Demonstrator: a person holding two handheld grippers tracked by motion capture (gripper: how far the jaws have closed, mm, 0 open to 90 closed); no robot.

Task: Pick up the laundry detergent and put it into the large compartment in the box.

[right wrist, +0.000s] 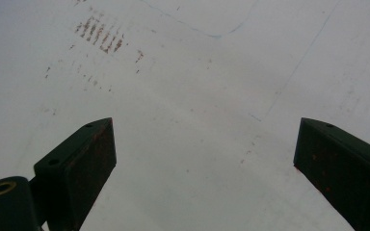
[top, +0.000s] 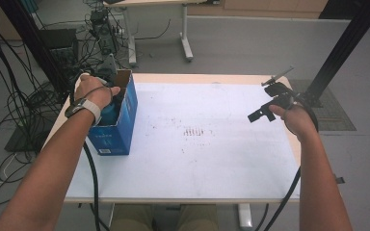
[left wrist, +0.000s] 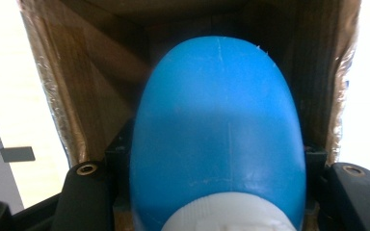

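Observation:
An open blue cardboard box (top: pixel 120 125) stands on the left side of the white table (top: pixel 197 163). A person's left hand reaches down into it with my left gripper (top: pixel 112 98). In the left gripper view, my left gripper (left wrist: pixel 217 149) is shut on a blue bottle (left wrist: pixel 217 110) with a white cap (left wrist: pixel 221 216), surrounded by the box's brown inner walls (left wrist: pixel 77 86). My right gripper (top: pixel 265 102) hovers near the table's right edge. Its jaws stand wide apart over bare tabletop, so my right gripper (right wrist: pixel 204 127) is open and holds nothing.
Brown scuff marks (top: pixel 195 132) stain the table's middle, and the same marks (right wrist: pixel 101 33) appear in the right gripper view. Black frame posts (top: pixel 339 48) rise at the right and left. Cables and equipment (top: pixel 101 29) clutter the floor behind the box, beside another table's legs (top: pixel 185 38).

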